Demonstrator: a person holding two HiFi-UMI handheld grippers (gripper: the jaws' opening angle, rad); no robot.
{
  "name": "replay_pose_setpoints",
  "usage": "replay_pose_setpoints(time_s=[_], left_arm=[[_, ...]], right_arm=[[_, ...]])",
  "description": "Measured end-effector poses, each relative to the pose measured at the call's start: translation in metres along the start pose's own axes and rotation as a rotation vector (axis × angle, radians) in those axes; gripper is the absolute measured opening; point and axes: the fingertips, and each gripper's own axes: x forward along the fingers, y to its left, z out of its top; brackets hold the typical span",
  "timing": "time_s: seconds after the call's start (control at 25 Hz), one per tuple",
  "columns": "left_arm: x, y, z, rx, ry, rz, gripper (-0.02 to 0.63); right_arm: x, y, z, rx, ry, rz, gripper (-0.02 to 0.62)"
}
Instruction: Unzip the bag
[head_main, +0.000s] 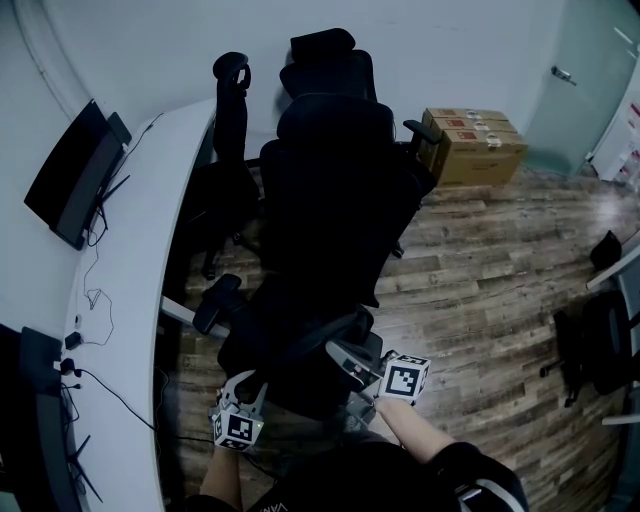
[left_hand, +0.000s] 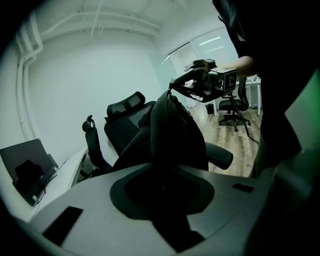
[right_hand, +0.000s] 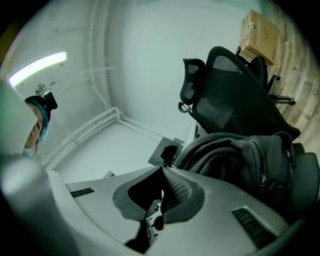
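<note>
A black bag (head_main: 296, 352) sits on the seat of the nearest office chair (head_main: 330, 200). My left gripper (head_main: 252, 388) is at its near left side, and in the left gripper view the jaws (left_hand: 165, 182) are shut on a fold of the bag's black fabric (left_hand: 176, 132). My right gripper (head_main: 340, 352) reaches the bag's top from the right. Seen from the left gripper, its tips (left_hand: 173, 89) pinch a small zipper pull at the bag's peak. In the right gripper view the jaws (right_hand: 161, 172) are pressed together, with the grey-black bag (right_hand: 250, 160) and its zipper line just beyond.
A white curved desk (head_main: 130, 300) with a monitor (head_main: 75, 170) and cables runs along the left. More black chairs (head_main: 325, 60) stand behind the near one. Cardboard boxes (head_main: 472, 145) sit on the wooden floor (head_main: 480, 280) at the back right, and another chair (head_main: 600, 345) is at the right edge.
</note>
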Motion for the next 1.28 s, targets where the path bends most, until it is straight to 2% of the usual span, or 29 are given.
replay_pose_setpoints(time_s=[0.64, 0.8, 1.08, 1.28], left_arm=[[0.009, 0.008, 0.01, -0.008, -0.015, -0.009, 0.1], [0.008, 0.007, 0.003, -0.019, -0.002, -0.007, 0.1], [0.003, 0.008, 0.002, -0.035, 0.007, -0.026, 0.116], [-0.007, 0.0, -0.001, -0.13, 0.024, -0.069, 0.173]], right_arm=[[-0.022, -0.024, 0.06, 0.031, -0.146, -0.055, 0.044], [-0.022, -0.025, 0.057, 0.045, -0.15, -0.053, 0.044], [-0.016, -0.016, 0.044, -0.021, -0.119, -0.076, 0.046], [-0.017, -0.005, 0.024, -0.08, -0.132, -0.123, 0.048]])
